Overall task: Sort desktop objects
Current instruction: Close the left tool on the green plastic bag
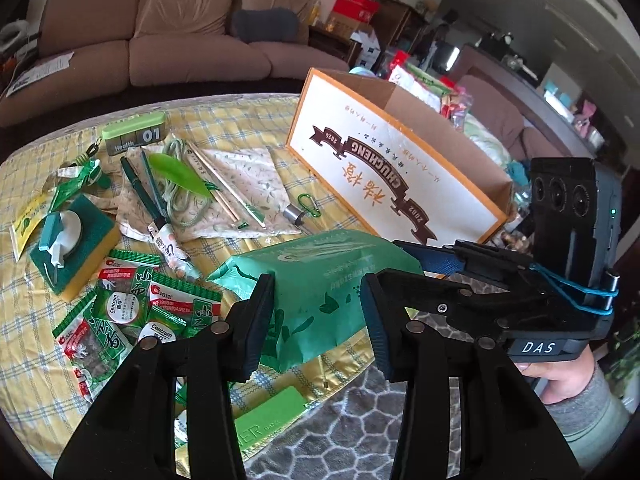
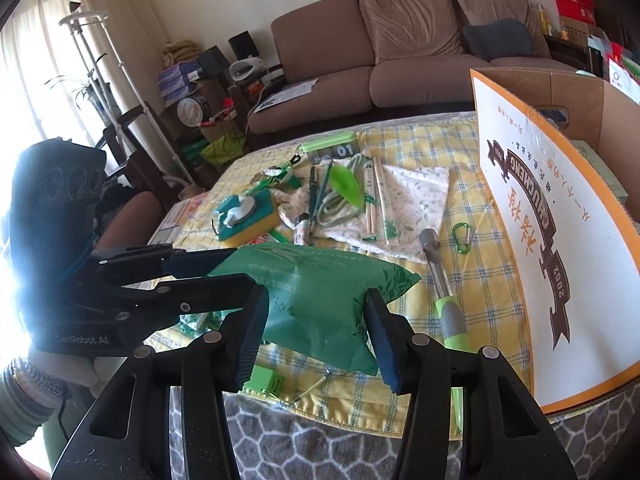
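Note:
A soft green tissue pack [image 1: 320, 292] is held above the yellow checked cloth [image 1: 36, 360] by both grippers. My left gripper [image 1: 316, 320] is shut on its near left end. My right gripper [image 2: 316, 332] is shut on its other end [image 2: 316, 300]. Each gripper shows in the other's view, the right gripper [image 1: 460, 280] on the right and the left gripper [image 2: 168, 280] on the left. An open cardboard box [image 1: 400, 168] with an orange rim stands to the right, also in the right wrist view [image 2: 560, 208].
On the cloth lie a sponge with a suction hook [image 1: 68, 240], green snack packets [image 1: 132, 308], pens [image 1: 148, 196], chopsticks [image 1: 224, 184], a carabiner [image 1: 308, 204], a green case [image 1: 134, 134], a green power bank [image 1: 272, 412] and a green-handled tool [image 2: 448, 292]. A brown sofa [image 1: 180, 32] stands behind.

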{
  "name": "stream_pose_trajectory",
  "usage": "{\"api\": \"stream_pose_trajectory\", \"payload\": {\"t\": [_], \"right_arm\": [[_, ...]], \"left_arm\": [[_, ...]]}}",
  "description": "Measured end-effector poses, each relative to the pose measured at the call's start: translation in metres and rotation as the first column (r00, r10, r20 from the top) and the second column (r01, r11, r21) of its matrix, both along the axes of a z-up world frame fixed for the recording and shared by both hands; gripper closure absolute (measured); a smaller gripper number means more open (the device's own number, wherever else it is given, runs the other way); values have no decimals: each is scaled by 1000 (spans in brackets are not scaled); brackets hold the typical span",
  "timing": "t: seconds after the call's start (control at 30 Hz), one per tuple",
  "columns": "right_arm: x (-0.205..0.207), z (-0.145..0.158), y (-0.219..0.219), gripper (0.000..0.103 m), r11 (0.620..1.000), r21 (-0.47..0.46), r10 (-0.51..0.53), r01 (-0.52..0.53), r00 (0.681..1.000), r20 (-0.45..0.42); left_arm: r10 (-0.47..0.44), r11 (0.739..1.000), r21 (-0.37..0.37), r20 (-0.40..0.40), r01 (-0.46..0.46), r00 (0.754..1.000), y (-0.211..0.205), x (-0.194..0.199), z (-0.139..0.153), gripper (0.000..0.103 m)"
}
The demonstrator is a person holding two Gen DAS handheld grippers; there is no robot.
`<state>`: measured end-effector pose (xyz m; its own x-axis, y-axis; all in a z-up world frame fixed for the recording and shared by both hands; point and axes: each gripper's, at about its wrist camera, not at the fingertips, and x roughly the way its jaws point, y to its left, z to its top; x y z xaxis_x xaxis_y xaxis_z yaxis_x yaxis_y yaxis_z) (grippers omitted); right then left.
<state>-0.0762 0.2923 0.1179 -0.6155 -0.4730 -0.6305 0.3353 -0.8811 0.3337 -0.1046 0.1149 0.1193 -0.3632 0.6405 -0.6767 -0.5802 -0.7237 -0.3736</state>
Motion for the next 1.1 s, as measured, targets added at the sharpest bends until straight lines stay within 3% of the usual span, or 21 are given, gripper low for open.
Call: {"api": "stream_pose_trajectory", "payload": {"t": [0.2,0.33,0.47,0.63,0.7,0.83,0.93,1.03,1.1], "right_arm": [[6,20,6,51,1000,-12,-17,17,999,-32],[5,23,6,52,1000,-5,-16,16,1000,-16],[0,-10,4,59,999,39,-10,7,997,81],[7,-44,24,58,997,64,-53,43,983,175],[9,-52,28,50,998,48,-48,39,980,194],[8,-62,27,46,1000,-11,-7,10,973,231],[3,-71,21,44,1000,-5,2,-1,965,261],[0,-79,16,41,1000,-21,25,-20,958,284],[-1,-83,12,42,999,-20,38,-33,956,289]], "left_arm": [[-11,1000,28,-14,12,1000,3,10,14,63],[-27,1000,-11,-33,27,999,9,16,12,63],[-12,993,-120,13,14,1000,7,13,-24,63],[25,993,-114,85,-15,996,-19,10,-53,62],[5,994,-113,102,7,995,-20,11,-58,55],[-40,995,-90,130,52,991,-14,15,-65,47],[-66,988,-129,134,83,989,-3,19,-72,42],[-83,982,-158,138,105,987,4,22,-80,45],[-84,982,-158,131,104,988,6,23,-82,55]]}}
